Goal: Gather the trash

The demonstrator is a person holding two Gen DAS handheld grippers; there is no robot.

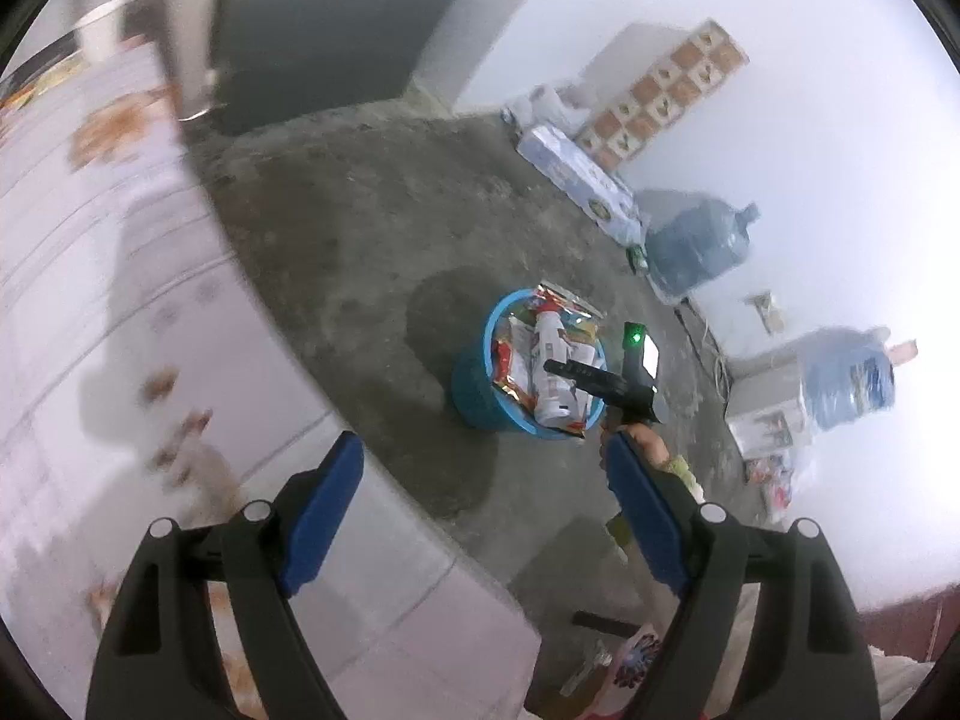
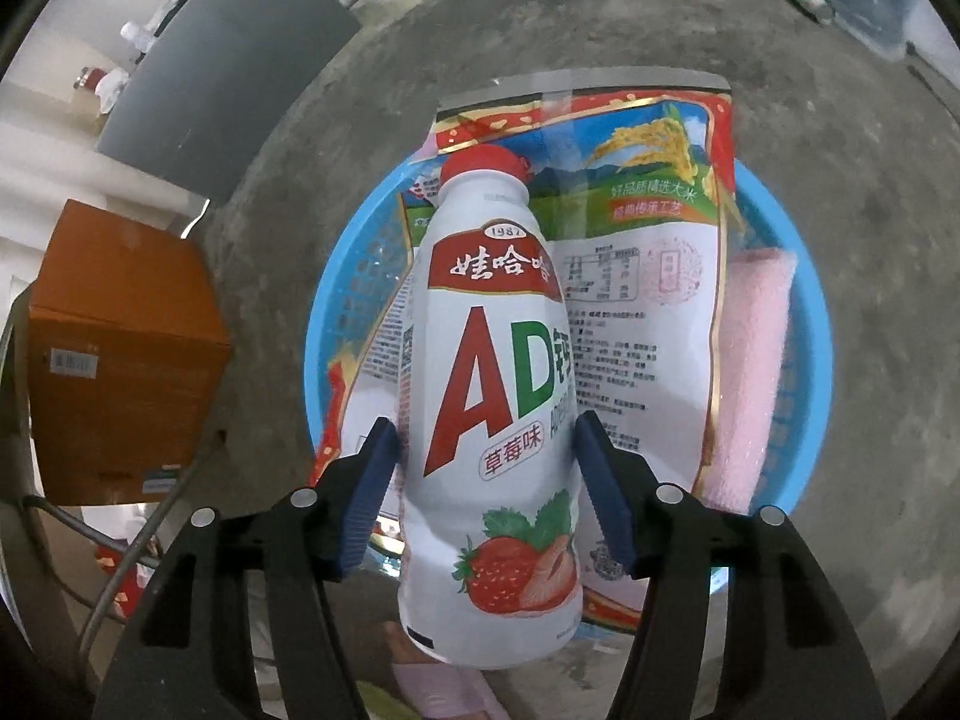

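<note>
A white strawberry-milk bottle point(image 2: 489, 360) with a red cap sits between the blue pads of my right gripper point(image 2: 487, 438), which is shut on its lower body. The bottle hangs just above a round blue basket point(image 2: 336, 312) on the concrete floor. Inside the basket lie a large printed snack bag point(image 2: 648, 276) and a pink roll point(image 2: 750, 360). In the left wrist view the same basket point(image 1: 480, 402) stands further off, stuffed with wrappers, with the bottle point(image 1: 552, 372) over it. My left gripper point(image 1: 480, 444) is open and empty, high above the floor beside a white table.
A white table point(image 1: 120, 300) fills the left side. An orange cardboard box point(image 2: 126, 354) stands left of the basket. Blue water jugs point(image 1: 702, 246) and boxes line the far wall, near a dark cabinet point(image 1: 318, 42). Loose wrappers point(image 1: 636, 654) lie on the floor below my left gripper.
</note>
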